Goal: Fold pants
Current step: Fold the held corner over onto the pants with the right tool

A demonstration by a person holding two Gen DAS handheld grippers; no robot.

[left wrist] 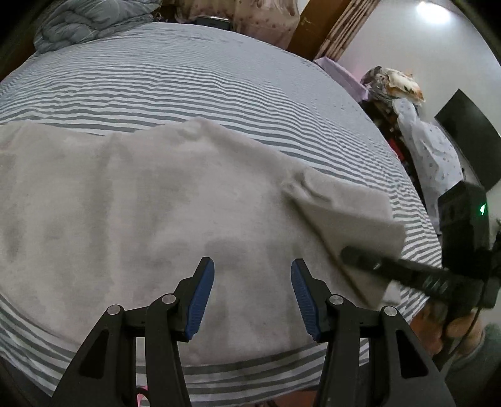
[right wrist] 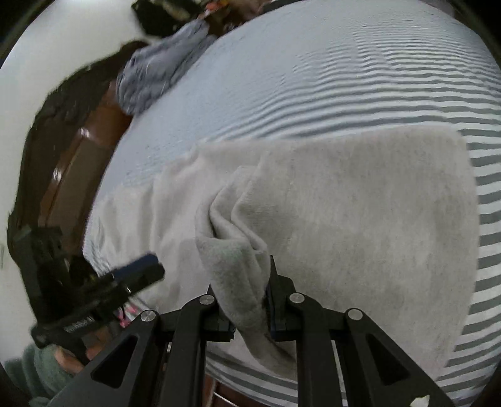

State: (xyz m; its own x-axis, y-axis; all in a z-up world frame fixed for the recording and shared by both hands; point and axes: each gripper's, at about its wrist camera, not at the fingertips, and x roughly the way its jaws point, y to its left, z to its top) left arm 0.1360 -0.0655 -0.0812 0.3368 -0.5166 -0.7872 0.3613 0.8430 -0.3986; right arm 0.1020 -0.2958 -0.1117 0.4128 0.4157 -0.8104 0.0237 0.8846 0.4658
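Light grey pants [left wrist: 141, 203] lie spread flat across a striped bed sheet [left wrist: 188, 78]. My left gripper [left wrist: 252, 266] hovers over their near part, open, its blue pads [left wrist: 200, 300] apart with nothing between them. At the right of the left wrist view, the right gripper [left wrist: 353, 253] lifts a folded flap of the pants off the bed. In the right wrist view my right gripper [right wrist: 244, 281] is shut on a bunched fold of the pants [right wrist: 360, 219], which drapes down between the jaws. The left gripper [right wrist: 147, 266] shows blurred at the lower left.
A grey-blue quilt [left wrist: 87, 22] is heaped at the bed's far corner. Beyond the bed's right side stand a wooden door frame [left wrist: 328, 28], a clothes pile [left wrist: 397, 84] and a dark screen [left wrist: 466, 137]. A hand in a green sleeve [right wrist: 47, 369] holds the left gripper.
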